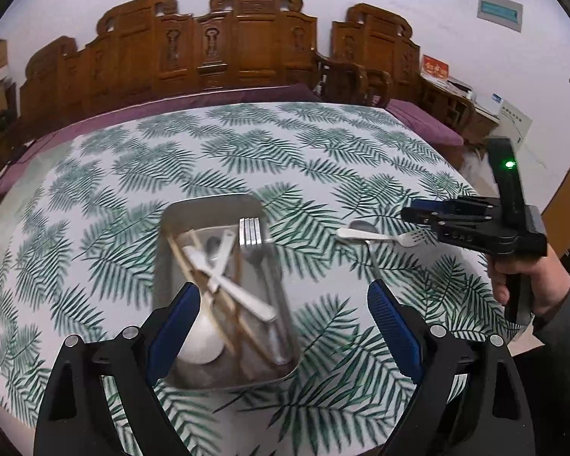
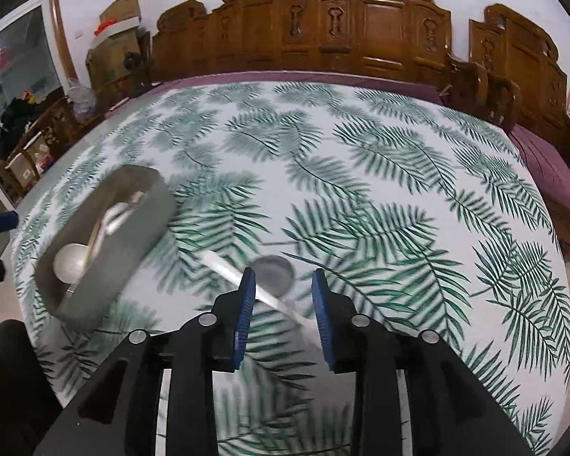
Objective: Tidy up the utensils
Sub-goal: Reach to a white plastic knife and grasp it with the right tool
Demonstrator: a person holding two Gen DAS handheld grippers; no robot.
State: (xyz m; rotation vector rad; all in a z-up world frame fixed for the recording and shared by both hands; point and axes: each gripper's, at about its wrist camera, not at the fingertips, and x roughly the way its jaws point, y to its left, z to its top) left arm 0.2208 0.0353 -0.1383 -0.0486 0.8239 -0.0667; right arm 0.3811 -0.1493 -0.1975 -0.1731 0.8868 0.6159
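Observation:
A metal tray [image 1: 209, 205] sits on the leaf-print table, holding chopsticks [image 1: 193, 266], flat metal knives [image 1: 239, 296], forks [image 1: 252, 235] and a white spoon [image 1: 201, 338]. My left gripper [image 1: 283, 292] hovers over the tray's near end, jaws wide open and empty. To the right of the tray, a metal fork [image 1: 376, 236] lies crossed over a metal spoon [image 1: 361, 225] on the cloth. My right gripper [image 2: 283, 278] is low over them, open; the fork [image 2: 224, 264] runs slantwise between its pads without touching them, with the spoon's bowl [image 2: 273, 271] just beyond. The right gripper [image 1: 418, 218] also shows in the left wrist view.
The tablecloth [image 2: 361, 174] is bare beyond and to the right of the utensils. The tray [image 2: 152, 209] lies left of my right gripper. A carved wooden bench [image 1: 239, 41] with purple cushions lines the table's far side. A person's hand [image 1: 543, 285] holds the right gripper's grip.

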